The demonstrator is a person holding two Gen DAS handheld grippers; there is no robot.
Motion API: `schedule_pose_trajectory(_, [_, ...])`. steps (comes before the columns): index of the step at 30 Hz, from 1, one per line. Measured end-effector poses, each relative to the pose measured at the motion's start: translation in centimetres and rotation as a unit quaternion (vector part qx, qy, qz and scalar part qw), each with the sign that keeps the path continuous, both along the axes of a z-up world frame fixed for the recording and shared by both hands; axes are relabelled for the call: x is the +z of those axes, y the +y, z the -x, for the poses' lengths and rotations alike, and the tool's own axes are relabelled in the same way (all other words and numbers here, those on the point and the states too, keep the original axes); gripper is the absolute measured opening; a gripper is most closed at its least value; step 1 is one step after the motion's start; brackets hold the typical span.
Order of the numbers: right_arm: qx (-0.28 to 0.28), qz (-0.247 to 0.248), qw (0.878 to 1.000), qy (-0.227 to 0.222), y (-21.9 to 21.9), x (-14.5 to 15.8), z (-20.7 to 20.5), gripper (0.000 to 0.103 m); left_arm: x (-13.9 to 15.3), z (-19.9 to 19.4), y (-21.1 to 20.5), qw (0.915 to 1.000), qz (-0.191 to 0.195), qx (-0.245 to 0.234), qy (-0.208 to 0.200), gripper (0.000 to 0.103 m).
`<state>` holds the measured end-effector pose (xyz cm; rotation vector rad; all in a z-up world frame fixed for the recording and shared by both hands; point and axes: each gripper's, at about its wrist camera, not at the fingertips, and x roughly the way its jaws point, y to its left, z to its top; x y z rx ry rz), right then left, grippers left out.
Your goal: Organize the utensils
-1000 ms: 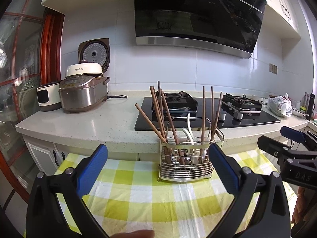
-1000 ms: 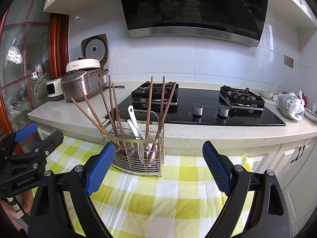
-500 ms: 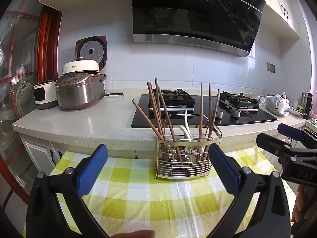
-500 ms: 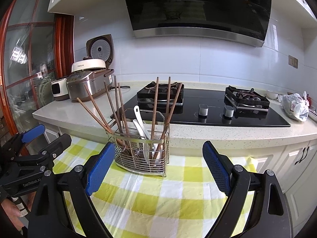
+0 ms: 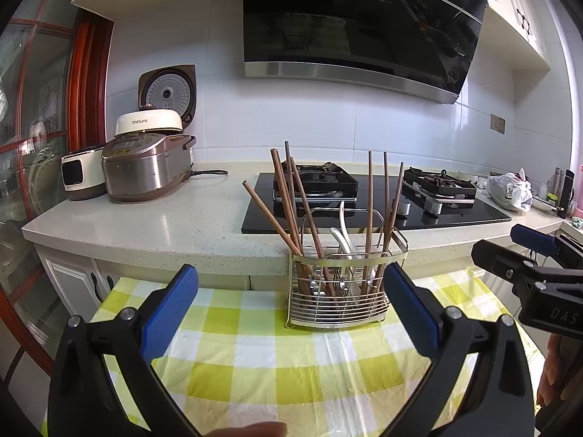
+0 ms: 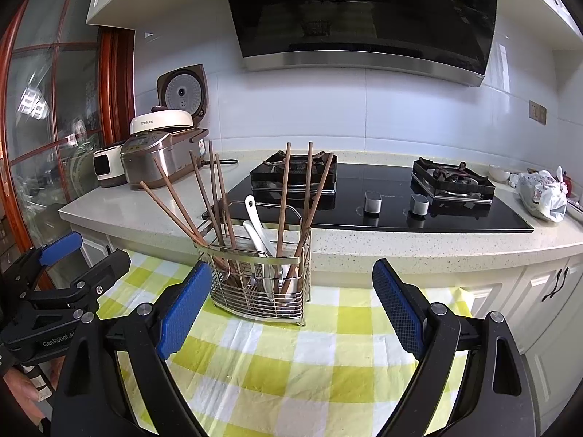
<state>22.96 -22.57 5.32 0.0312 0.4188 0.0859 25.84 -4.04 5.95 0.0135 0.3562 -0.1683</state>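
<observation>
Since a second ago, you had drawn both views slightly back and up, so the wire caddy (image 5: 339, 291) sat a little lower and more centred between your left gripper's (image 5: 291, 304) pads. Both tongs were spread wide and held nothing; your right gripper (image 6: 291, 304) was just as empty. The caddy stood upright on the checked tablecloth (image 5: 255, 357), near the counter's (image 5: 145, 225) front edge, apart from both grippers.

Inside it, the wooden chopsticks (image 5: 291, 196) fanned out at loose angles and the white spoons (image 6: 257, 225) leaned in the middle section. You could have judged the chopsticks light, stiff and thin, likely to roll or pivot in a pinch, so mid-shaft above the rim looked the surest hold. The spoons seemed smooth and slippery; their handles offered the best grip.
</observation>
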Motion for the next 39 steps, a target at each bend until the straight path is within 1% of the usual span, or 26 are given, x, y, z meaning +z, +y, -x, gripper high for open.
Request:
schedule_pose_trajectory(8, [0.001, 0.003, 1.0, 0.001, 0.2, -0.1, 0.1, 0.084, 0.1, 0.1, 0.3, 0.9999, 0.01, 0.004, -0.002, 0.098])
schedule_pose_trajectory(17, [0.0, 0.003, 1.0, 0.005, 0.4, -0.4, 0.1, 0.084, 0.1, 0.3, 0.3, 0.9999, -0.005, 0.008, -0.007, 0.098])
schedule_pose_trajectory(26, [-0.002, 0.004, 1.0, 0.003, 0.4, -0.4, 0.2, 0.084, -0.4, -0.1, 0.3, 0.9999, 0.009, -0.009, 0.007, 0.098])
schedule_pose_trajectory(31, [-0.003, 0.003, 1.0, 0.005, 0.2, -0.7, 0.2, 0.084, -0.9, -0.4, 0.0, 0.9999, -0.002, 0.001, 0.012, 0.098])
schedule_pose_trajectory(37, [-0.003, 0.007, 1.0, 0.008, 0.3, -0.9, 0.3, 0.084, -1.5, -0.8, 0.1, 0.9995, 0.006, 0.004, 0.032, 0.098])
schedule_pose_trajectory(39, [-0.003, 0.008, 1.0, 0.007, 0.4, -0.9, 0.5, 0.084, -1.6, -0.7, 0.2, 0.9995, 0.008, 0.001, 0.032, 0.098])
